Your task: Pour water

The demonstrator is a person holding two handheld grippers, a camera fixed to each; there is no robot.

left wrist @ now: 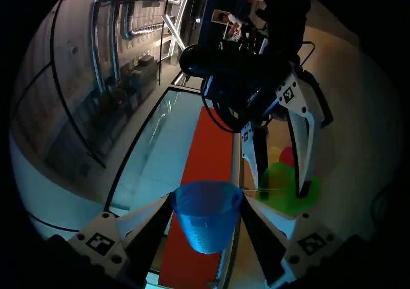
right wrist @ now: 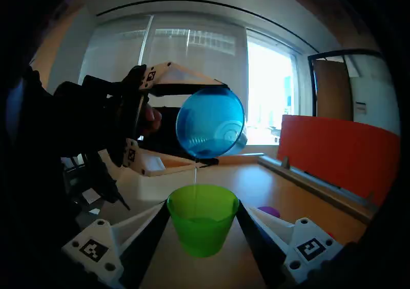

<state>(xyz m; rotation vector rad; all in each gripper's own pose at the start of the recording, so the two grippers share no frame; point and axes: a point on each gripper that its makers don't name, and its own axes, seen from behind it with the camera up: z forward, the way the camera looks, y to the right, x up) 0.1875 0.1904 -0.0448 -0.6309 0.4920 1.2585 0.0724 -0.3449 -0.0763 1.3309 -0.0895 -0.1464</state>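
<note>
Now mid-pour: left gripper clamps translucent blue plastic cup, tipped above translucent green plastic cup gripped by right gripper; thin water stream falls in. Next, prob. tilt blue cup further w/ rim centred, green held level.

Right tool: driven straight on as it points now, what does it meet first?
Most likely the tilted blue cup held in the left tool, dead ahead above the green cup in the right tool. Depth is unclear; the water stream suggests it is close.
</note>
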